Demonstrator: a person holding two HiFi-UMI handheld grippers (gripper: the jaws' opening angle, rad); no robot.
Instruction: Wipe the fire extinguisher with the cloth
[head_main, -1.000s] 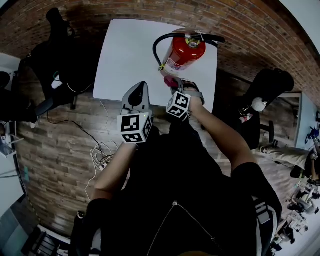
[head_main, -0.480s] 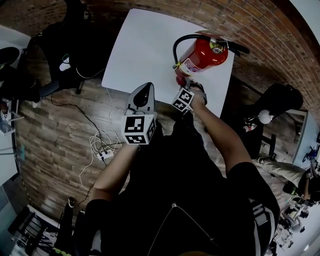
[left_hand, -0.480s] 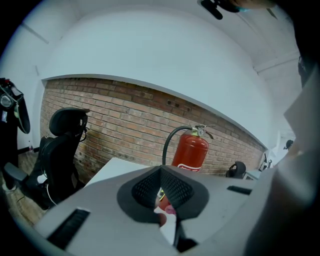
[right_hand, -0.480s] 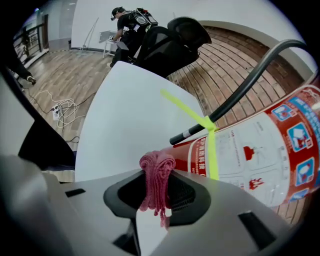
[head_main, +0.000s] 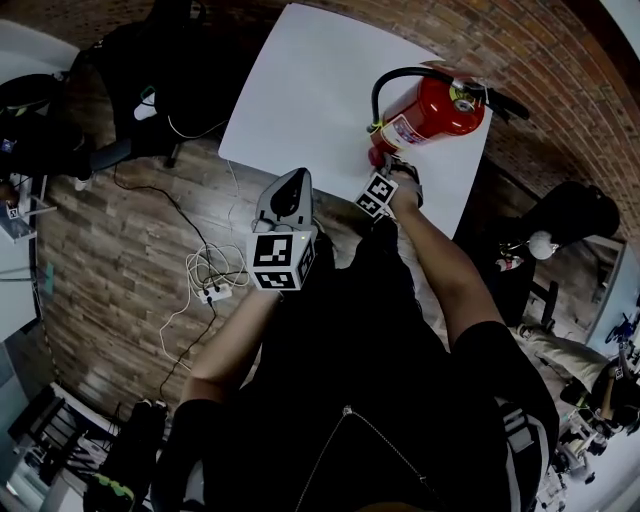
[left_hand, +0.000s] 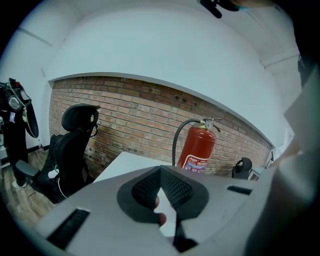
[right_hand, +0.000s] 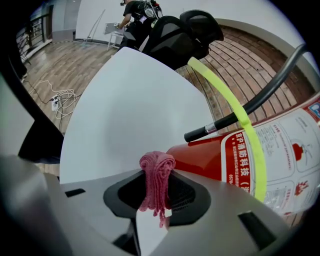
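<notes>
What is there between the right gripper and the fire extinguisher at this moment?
A bunched pink cloth, clamped in the right gripper, stands just in front of the red fire extinguisher. The right gripper view shows this.

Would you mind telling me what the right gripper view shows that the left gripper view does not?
Only the right gripper view shows the pink cloth pinched in the right gripper, close to the labelled side of the fire extinguisher. Only the left gripper view shows the left gripper shut and empty, and the whole extinguisher standing upright. Both show the white table, a black chair and the brick wall.
</notes>
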